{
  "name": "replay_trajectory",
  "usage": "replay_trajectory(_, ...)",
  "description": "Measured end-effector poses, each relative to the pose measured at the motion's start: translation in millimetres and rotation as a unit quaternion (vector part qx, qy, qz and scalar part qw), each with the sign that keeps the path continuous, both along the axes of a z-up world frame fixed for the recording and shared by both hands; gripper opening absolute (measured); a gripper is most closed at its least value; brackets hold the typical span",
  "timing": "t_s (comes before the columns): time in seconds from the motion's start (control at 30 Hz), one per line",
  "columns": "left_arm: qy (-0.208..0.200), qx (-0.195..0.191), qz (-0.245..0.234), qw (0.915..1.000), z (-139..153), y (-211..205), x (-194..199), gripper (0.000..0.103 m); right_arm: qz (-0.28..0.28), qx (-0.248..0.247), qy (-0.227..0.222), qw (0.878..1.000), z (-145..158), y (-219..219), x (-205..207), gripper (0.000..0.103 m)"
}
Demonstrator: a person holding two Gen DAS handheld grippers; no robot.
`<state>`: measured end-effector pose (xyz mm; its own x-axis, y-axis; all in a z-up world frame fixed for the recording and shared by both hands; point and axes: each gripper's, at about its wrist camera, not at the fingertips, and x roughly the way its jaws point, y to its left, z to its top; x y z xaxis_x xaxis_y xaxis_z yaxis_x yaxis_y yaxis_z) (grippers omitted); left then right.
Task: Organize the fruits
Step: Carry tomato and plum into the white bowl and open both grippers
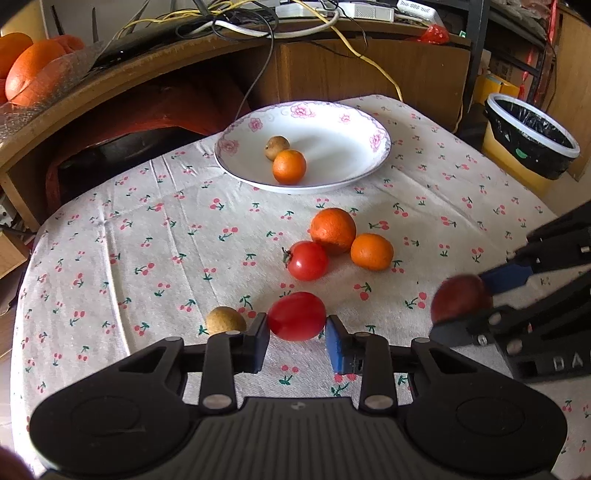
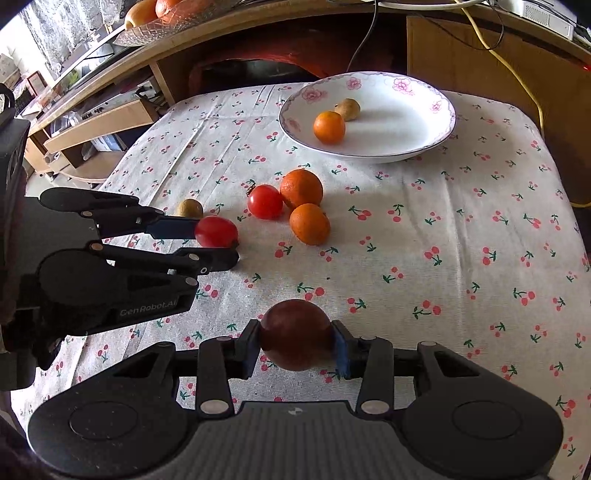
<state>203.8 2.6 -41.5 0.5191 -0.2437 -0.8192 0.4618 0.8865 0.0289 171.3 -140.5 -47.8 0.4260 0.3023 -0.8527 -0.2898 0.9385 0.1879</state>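
Note:
My left gripper (image 1: 297, 338) is shut on a red oval tomato (image 1: 296, 316), just above the cherry-print tablecloth; it also shows in the right wrist view (image 2: 216, 231). My right gripper (image 2: 297, 349) is shut on a dark red round fruit (image 2: 296, 339), seen at the right edge of the left wrist view (image 1: 460, 299). A white floral plate (image 1: 332, 122) at the far side holds a small orange (image 1: 289, 166) and a brown longan (image 1: 277, 147). On the cloth lie a round tomato (image 1: 307, 260), two oranges (image 1: 332, 230) (image 1: 371, 251) and a second longan (image 1: 225, 321).
A wooden desk with cables (image 1: 280, 26) stands behind the table. A lined waste bin (image 1: 530, 136) stands at the far right. Large oranges in a dish (image 1: 29, 66) sit on the desk at the left.

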Motion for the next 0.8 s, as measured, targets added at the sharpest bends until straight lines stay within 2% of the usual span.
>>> replay_trajectory(0.4,-0.024,-0.013,0.010,0.9996,8,-4,9,0.041,-0.019,0.011,-0.035,0.999,19,-4,20,0.035)
replay_trajectory(0.67,-0.052,-0.034,0.017,0.9979,29,-19,24,0.041,-0.034,0.013,-0.061,0.998,28,-9,42,0.035)
replay_trajectory(0.8,-0.068,-0.029,0.024,0.9970,35,-26,35,0.040,-0.042,0.011,-0.078,0.996,34,-12,50,0.035)
